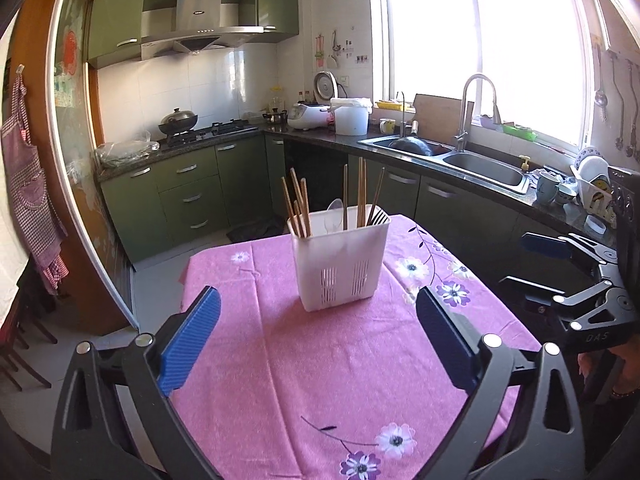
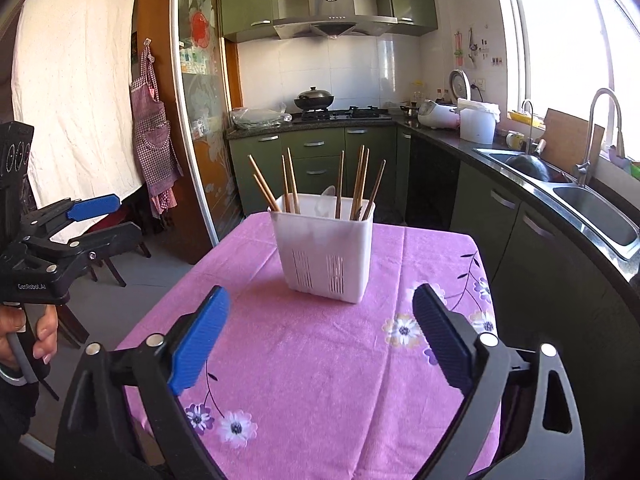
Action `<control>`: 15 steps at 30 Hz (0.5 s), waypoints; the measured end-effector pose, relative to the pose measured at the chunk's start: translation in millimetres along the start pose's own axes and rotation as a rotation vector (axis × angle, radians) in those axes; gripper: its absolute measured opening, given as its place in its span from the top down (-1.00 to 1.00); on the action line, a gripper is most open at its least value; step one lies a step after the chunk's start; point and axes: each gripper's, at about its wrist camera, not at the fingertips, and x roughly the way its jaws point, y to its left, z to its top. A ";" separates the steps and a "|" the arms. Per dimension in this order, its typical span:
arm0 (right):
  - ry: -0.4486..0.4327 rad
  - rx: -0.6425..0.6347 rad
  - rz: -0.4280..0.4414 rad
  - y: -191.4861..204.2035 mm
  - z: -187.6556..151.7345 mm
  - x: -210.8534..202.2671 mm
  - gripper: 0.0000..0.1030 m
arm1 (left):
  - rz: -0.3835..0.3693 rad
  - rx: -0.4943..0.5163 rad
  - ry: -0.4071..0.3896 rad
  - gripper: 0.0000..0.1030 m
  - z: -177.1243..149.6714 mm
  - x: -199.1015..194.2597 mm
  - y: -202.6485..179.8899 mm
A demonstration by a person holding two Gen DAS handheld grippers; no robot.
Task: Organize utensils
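Judging by the bare pink tablecloth (image 1: 320,360), sorting looked nearly done: chopsticks (image 1: 298,208), a spoon (image 1: 334,216) and fork (image 1: 378,216) stood in the white holder (image 1: 340,264) at the table's far middle, while left gripper (image 1: 318,344) and right gripper (image 2: 320,340) gaped wide, grasping nothing.

A home kitchen is shown: green cabinets (image 1: 188,188) and range hood (image 1: 196,20) at upper left, a double sink (image 1: 472,162) under the window (image 1: 480,40) at right

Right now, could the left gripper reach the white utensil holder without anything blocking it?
Probably yes: the left gripper is open, facing the white utensil holder, with only bare pink tablecloth between them.
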 end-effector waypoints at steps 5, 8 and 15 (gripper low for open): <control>-0.004 0.018 -0.021 7.9 -33.4 -20.9 -0.91 | 0.041 -0.054 0.014 -0.86 -38.4 -20.3 11.3; -0.002 0.012 -0.051 13.3 -44.0 -29.7 -0.91 | 0.071 -0.075 0.004 -0.86 -52.1 -33.7 15.8; -0.055 -0.020 -0.126 23.5 -51.2 -60.0 -0.91 | 0.091 -0.152 0.001 -0.86 -69.3 -55.5 25.1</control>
